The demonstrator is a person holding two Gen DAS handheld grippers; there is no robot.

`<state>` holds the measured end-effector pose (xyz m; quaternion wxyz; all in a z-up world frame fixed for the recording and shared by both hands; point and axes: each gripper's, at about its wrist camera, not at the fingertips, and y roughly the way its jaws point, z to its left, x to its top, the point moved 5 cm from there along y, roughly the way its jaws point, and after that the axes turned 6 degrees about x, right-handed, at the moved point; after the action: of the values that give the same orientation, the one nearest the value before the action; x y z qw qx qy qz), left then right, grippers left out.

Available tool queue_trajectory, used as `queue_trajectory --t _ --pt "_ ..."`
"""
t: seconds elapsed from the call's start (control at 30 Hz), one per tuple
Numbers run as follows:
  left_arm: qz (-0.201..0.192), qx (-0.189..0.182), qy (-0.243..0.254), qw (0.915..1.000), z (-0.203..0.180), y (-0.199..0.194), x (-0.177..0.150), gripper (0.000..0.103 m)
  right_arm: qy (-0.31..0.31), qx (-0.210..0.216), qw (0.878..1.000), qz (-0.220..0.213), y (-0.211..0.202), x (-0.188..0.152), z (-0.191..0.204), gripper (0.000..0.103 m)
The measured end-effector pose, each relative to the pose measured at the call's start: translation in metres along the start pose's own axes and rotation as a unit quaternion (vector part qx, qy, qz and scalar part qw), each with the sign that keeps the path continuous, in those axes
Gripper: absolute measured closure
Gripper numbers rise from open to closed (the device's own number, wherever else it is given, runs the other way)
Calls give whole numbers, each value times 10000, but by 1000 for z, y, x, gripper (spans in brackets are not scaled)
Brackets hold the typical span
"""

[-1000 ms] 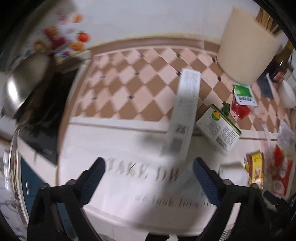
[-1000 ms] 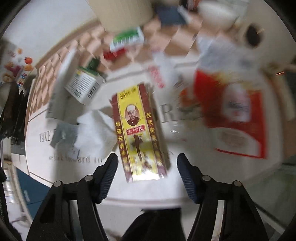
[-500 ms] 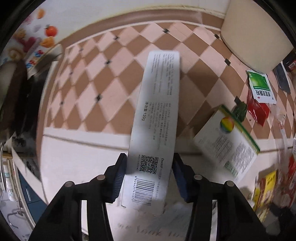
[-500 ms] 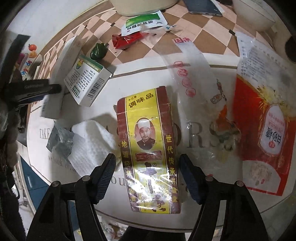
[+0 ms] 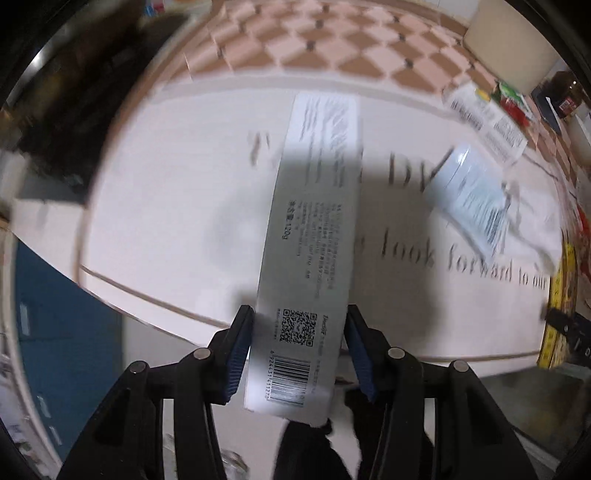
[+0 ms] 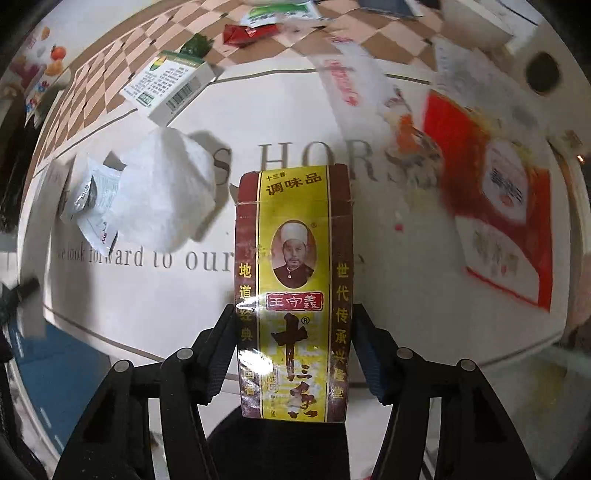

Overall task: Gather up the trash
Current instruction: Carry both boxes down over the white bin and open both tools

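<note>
My left gripper [image 5: 299, 343] is shut on a long white box [image 5: 314, 229] with a barcode and QR code, holding it above the white tablecloth [image 5: 177, 206]. My right gripper [image 6: 293, 339] is shut on a yellow and maroon spice box [image 6: 293, 280] with a man's portrait, lifted off the cloth. Other trash lies on the table: a white and green carton [image 6: 168, 86], a crumpled white tissue [image 6: 166, 192], a silver foil packet [image 6: 92, 195], a red sachet [image 6: 247, 33], a green sachet [image 6: 277, 7] and a red and white bag [image 6: 506, 206].
A clear plastic wrapper [image 6: 354, 88] lies beyond the spice box. A cream round container [image 5: 513, 48] and a dark jar [image 5: 565, 96] stand at the far right. Dark cookware [image 5: 66, 92] sits at the left. The table's front edge [image 5: 155, 302] drops to a blue floor [image 5: 62, 332].
My left gripper has lifted the white box and drawn it back toward the table's front edge. My right gripper has closed on the spice box and lifted it.
</note>
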<state>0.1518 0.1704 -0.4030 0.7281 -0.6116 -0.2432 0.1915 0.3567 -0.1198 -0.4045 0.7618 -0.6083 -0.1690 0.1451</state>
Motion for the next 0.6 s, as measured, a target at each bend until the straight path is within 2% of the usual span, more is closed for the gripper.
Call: queue_trajectory --t 0.07,0.13,0.17,0.3,0.47,0.6 --pt "23 -233 -62 9997 3 11 1 57 -33 -213 9997 -61 2 1 5 39" --pt "-220 -267 1 9994 5 5 0 59 -35 -460 9989 -74 8 -1 19 40" --pt "-309 -278 24 9991 8 2 -3 60 18 -489 9987 -114 8 0 22 43" --pt "-648 -318 51 9974 24 -21 -32 61 375 -408 9982 -223 1 -9 26 43" --pt "-776 -608 233 9949 42 -52 -95 61 631 47 9969 -470 -32 -58 43 43" --pt "-575 -759 625 9935 42 -52 -129 61 716 489 9950 -496 -31 -129 68 43"
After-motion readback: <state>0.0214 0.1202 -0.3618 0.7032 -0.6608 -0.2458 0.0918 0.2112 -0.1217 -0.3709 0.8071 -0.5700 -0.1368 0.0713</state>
